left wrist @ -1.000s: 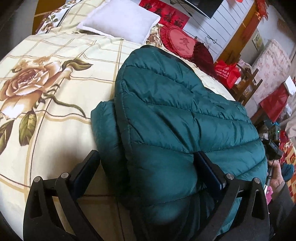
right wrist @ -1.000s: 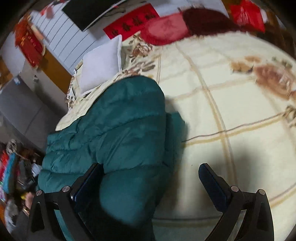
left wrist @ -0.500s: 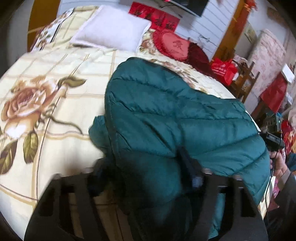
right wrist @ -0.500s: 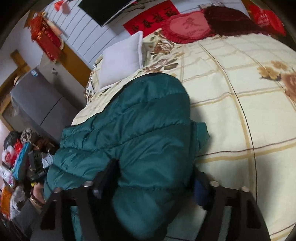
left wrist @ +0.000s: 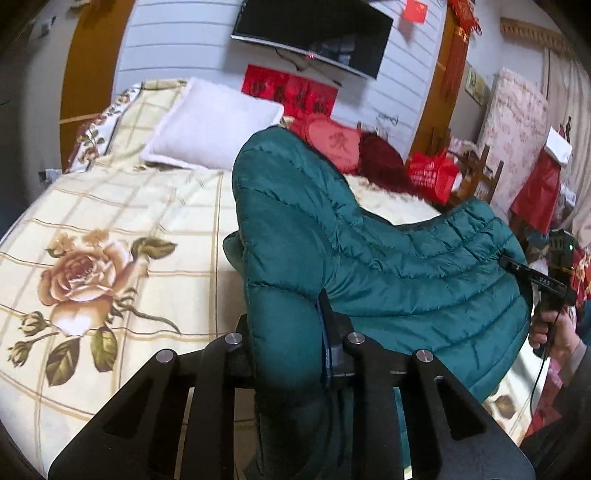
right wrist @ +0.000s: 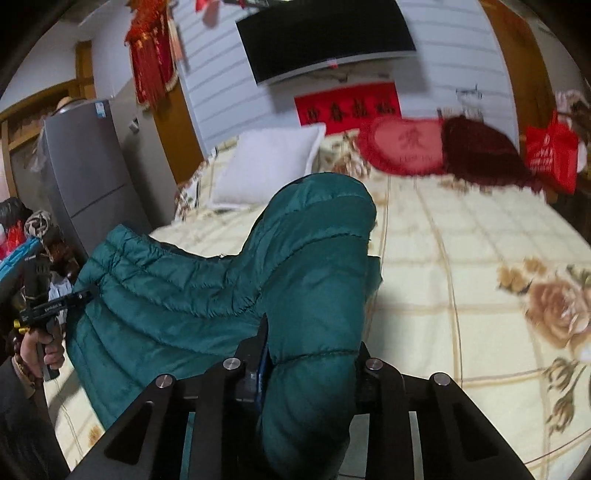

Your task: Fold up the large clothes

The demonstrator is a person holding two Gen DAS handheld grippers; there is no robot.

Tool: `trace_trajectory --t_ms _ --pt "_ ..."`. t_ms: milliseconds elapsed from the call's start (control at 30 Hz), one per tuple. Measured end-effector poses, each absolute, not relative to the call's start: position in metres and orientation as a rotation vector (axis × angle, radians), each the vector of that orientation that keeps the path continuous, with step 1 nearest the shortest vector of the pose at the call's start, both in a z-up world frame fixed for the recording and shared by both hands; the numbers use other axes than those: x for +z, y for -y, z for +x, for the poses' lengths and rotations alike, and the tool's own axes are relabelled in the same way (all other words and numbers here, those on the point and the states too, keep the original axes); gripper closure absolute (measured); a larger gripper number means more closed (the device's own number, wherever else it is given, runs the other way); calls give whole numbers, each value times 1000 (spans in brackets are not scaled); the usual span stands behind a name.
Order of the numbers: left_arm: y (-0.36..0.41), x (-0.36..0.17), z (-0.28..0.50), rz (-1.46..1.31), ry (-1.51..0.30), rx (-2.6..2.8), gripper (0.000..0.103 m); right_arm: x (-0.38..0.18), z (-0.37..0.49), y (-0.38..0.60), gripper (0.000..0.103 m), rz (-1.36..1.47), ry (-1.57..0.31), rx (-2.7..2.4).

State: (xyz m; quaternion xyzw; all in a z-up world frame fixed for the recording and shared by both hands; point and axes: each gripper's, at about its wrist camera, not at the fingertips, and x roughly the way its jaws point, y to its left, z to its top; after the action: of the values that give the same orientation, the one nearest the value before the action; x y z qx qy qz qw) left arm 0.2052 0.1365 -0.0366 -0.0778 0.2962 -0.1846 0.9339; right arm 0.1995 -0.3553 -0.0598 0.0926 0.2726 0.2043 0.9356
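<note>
A dark green quilted puffer jacket (left wrist: 388, 266) lies partly lifted over a bed (left wrist: 110, 206) with a cream, rose-printed cover. My left gripper (left wrist: 284, 332) is shut on a thick fold of the jacket's near edge. My right gripper (right wrist: 310, 350) is shut on the other end of that edge of the jacket (right wrist: 207, 288). The stretch between them sags in a curve. The jacket's far end still rests on the bed. Each view shows the other gripper at its edge, held by a hand: the right one (left wrist: 532, 277), the left one (right wrist: 55, 302).
A white pillow (left wrist: 214, 125), a red cushion (left wrist: 332, 140) and a dark red cushion (left wrist: 384, 162) lie at the head of the bed. A TV (left wrist: 314, 33) hangs on the wall. A grey fridge (right wrist: 92, 177) stands left, chairs and red bags (left wrist: 432, 173) right.
Both grippers closed on the jacket's near edge, which they straddled open a second ago, and rose, lifting the near part of the jacket off the bed.
</note>
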Motion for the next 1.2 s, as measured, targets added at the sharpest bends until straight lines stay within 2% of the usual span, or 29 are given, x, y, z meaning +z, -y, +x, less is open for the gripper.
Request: trace_trajectory --t_ms 200,333,567,767,900,1200 --pt "-135 2 160 -181 -568 -356 83 -5 156 354 77 186 -440 414" --pt "-135 15 121 -214 -589 -373 83 15 126 363 77 194 -427 426" --pt "-131 -4 70 -234 -647 -388 83 -18 91 367 77 175 -511 450" --pt "-126 -37 75 -233 -705 -338 83 -52 102 365 77 203 -594 453" --pt "-118 -41 79 -179 -704 -310 83 -69 119 364 77 226 -647 428" --pt "-127 -36 75 -235 -677 -341 83 -62 111 362 77 252 -628 422"
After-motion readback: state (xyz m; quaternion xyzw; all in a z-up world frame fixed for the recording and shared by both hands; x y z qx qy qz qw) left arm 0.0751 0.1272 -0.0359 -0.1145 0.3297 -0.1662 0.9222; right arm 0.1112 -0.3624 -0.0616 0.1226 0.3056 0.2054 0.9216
